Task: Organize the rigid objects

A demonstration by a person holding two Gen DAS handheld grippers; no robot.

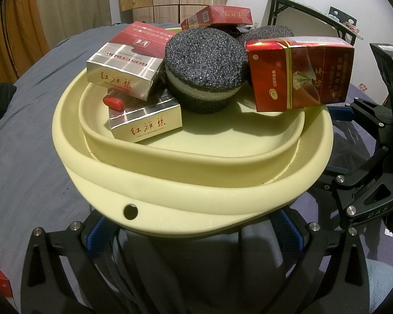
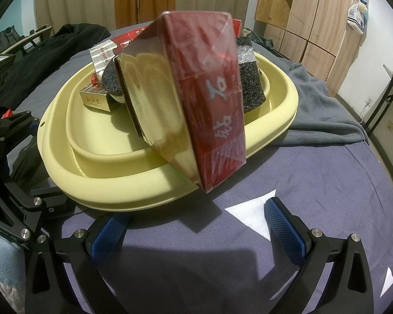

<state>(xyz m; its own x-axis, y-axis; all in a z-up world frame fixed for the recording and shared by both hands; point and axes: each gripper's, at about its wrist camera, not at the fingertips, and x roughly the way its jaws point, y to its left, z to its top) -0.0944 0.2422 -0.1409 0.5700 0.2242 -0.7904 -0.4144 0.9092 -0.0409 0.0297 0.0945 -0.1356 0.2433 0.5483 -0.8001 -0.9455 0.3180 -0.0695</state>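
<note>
Basin [image 1: 170, 201]: pale yellow, collapsible, resting on a bed [image 1: 26, 141] covered in grey-blue cloth; a small round hole pierces its near rim in the left wrist view.
Red pack [image 1: 300, 76]: tilted, its lower edge over the basin's right rim; in the right wrist view it [image 2: 194, 99] fills the centre, well ahead of the fingertips, and whether it rests on the rim or is clear of it cannot be told.
Silver packs: one [image 1: 125, 73] lies across another [image 1: 146, 123] at the left of the basin's inner well.
Capsule [image 1: 114, 102]: small, red, glossy, lying on the lower silver pack, touching the upper one.
Sponges: two dark round foam pieces with a pale middle band, one [image 1: 204, 70] in the middle of the basin, the other [image 1: 269, 32] behind it, partly hidden.
Far pack [image 1: 220, 15]: red, at the back of the basin.
Left gripper [image 1: 196, 238]: fingers apart, blue pads either side beneath the basin's near rim, holding nothing.
Right gripper [image 2: 199, 231]: fingers spread wide over the bed, just outside the basin, nothing between them.
Paper [image 2: 251, 218]: a white scrap on the bed between the right fingers.
</note>
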